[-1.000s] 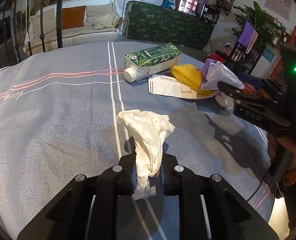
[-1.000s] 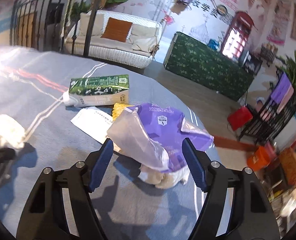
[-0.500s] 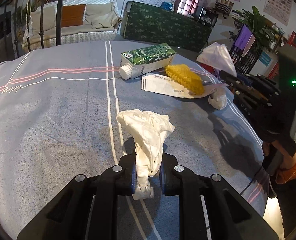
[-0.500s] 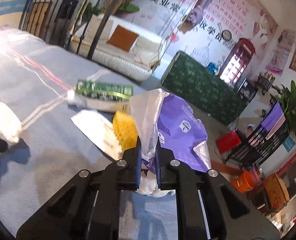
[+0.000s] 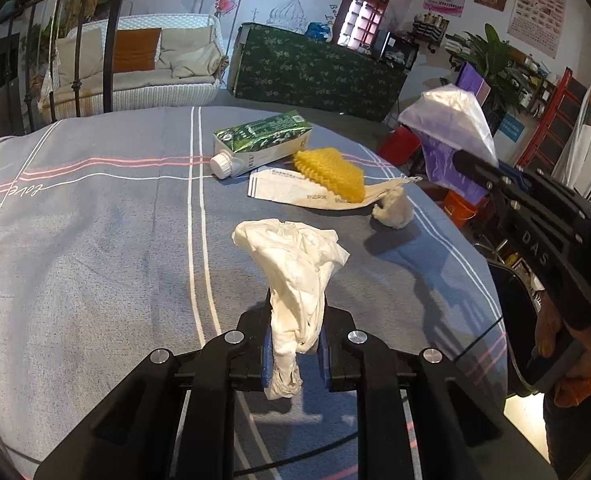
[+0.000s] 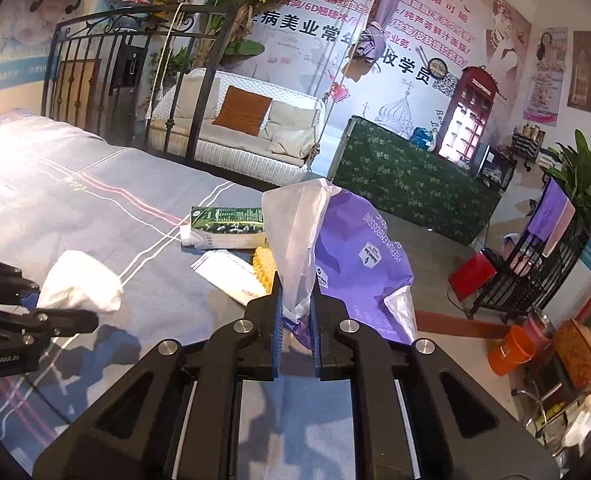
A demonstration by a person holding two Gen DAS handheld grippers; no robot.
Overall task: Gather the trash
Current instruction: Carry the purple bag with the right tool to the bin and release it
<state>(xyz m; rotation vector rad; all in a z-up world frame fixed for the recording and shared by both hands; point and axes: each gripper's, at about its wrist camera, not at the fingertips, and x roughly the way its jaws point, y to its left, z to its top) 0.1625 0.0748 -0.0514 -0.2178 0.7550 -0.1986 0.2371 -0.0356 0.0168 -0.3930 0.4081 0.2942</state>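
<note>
Since a second ago my right gripper (image 6: 295,316) went from wide open around the purple bag (image 6: 359,256) to clamped on its clear flap, and the bag is now lifted off the bedspread (image 5: 95,240); it used to lie on the yellow pad (image 5: 331,172) and the small wad (image 5: 393,210), both now uncovered. Left gripper (image 5: 295,354) unchanged, still pinched on the tissue (image 5: 295,276), raised a little.

Bag hangs from my right jaws, long axis roughly upright, clear flap pointing up and away from me, purple body drooping to the right of the fingers. Tissue stands upright too, narrow twisted end down between the left pads, crumpled head fanned out on top.

Further out on the bedspread: pad lies on a white envelope (image 5: 287,192), wad just beside the envelope's right end. Milk carton (image 5: 263,144) on its side behind them, cap end pointing left, long axis running left-right, touching the pad's back corner.

Right hand (image 5: 567,364) shows at the edge of the left view.
</note>
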